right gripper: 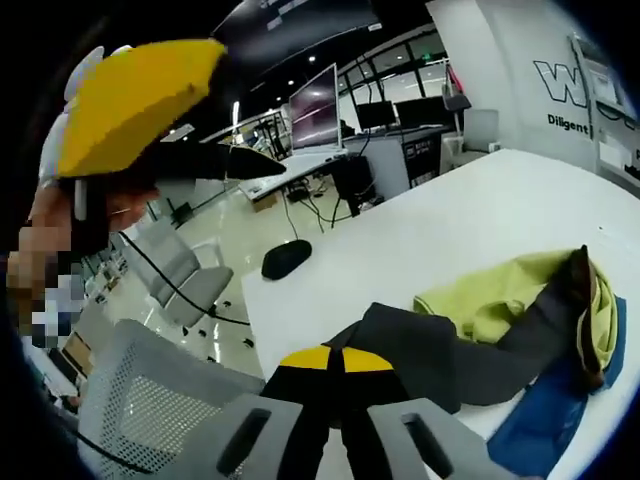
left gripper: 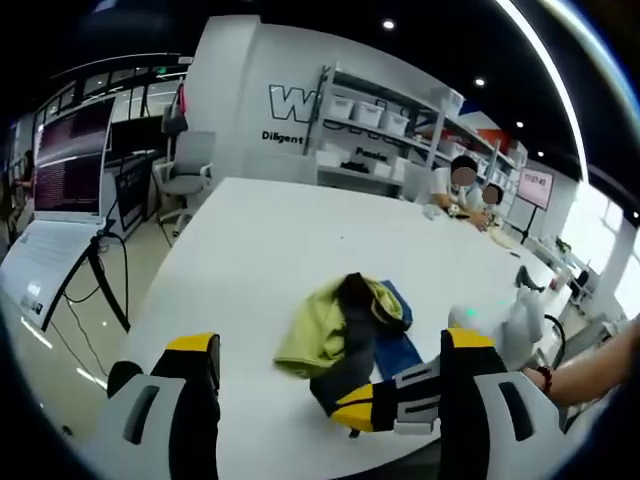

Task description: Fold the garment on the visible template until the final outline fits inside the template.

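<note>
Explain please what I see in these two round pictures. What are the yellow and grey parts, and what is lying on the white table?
A person holds one gripper in each hand, and a fisheye camera rides on each. In the left gripper view, the left gripper has its jaws apart, empty. The right gripper reaches in from the right. In the right gripper view, the right gripper is shut on the dark grey part of a crumpled garment, yellow-green, grey and blue, lying on the white table.
</note>
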Demonstrator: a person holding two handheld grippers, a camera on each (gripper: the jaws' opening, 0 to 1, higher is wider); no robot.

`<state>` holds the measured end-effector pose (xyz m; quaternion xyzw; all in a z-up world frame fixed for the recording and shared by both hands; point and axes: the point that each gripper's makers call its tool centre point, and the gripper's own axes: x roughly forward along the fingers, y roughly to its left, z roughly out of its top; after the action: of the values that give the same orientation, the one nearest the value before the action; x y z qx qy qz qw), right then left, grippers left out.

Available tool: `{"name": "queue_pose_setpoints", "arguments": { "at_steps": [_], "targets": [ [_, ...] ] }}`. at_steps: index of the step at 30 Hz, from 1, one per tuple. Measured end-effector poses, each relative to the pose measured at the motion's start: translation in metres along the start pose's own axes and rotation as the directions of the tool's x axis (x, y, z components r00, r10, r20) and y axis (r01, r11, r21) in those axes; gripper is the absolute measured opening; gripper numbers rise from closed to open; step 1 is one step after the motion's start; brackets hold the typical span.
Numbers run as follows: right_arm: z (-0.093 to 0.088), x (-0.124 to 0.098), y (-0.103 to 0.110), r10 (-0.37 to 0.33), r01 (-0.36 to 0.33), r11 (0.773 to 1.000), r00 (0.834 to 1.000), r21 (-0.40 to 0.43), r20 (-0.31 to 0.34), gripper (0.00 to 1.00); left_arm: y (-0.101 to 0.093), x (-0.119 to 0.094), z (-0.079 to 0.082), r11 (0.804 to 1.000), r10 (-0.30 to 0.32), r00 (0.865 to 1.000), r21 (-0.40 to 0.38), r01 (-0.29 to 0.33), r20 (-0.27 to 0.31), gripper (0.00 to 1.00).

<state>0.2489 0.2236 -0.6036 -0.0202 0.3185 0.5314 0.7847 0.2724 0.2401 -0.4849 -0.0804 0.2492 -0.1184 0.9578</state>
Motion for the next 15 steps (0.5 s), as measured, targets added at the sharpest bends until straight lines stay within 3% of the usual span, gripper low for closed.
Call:
{"name": "queue_pose_setpoints", "arguments": {
  "at_steps": [4,8,12,15],
  "targets": [
    [-0.016,0.014,-0.007,-0.01,0.011,1.0,0.999,0.022,-0.045,0.0,0.004,0.001,-0.001,1.0,0.006,1.0,-0.002,-0.006,-0.006,0.88],
    [-0.018,0.017,-0.011,-0.017,0.017,1.0,0.999,0.021,-0.031,0.01,0.007,0.003,-0.001,1.0,0.005,1.0,0.001,-0.005,-0.004,0.89],
    [-0.011,0.012,-0.015,-0.039,0.039,0.999,0.999,0.008,0.01,0.23,0.009,0.004,-0.001,1.0,0.01,1.0,0.002,-0.01,-0.006,0.88],
    [0.007,-0.008,-0.026,-0.083,0.084,0.996,0.991,-0.006,0.105,0.36,0.01,0.006,0.002,1.0,0.01,1.0,0.005,-0.01,0.002,0.88]
  ]
}}
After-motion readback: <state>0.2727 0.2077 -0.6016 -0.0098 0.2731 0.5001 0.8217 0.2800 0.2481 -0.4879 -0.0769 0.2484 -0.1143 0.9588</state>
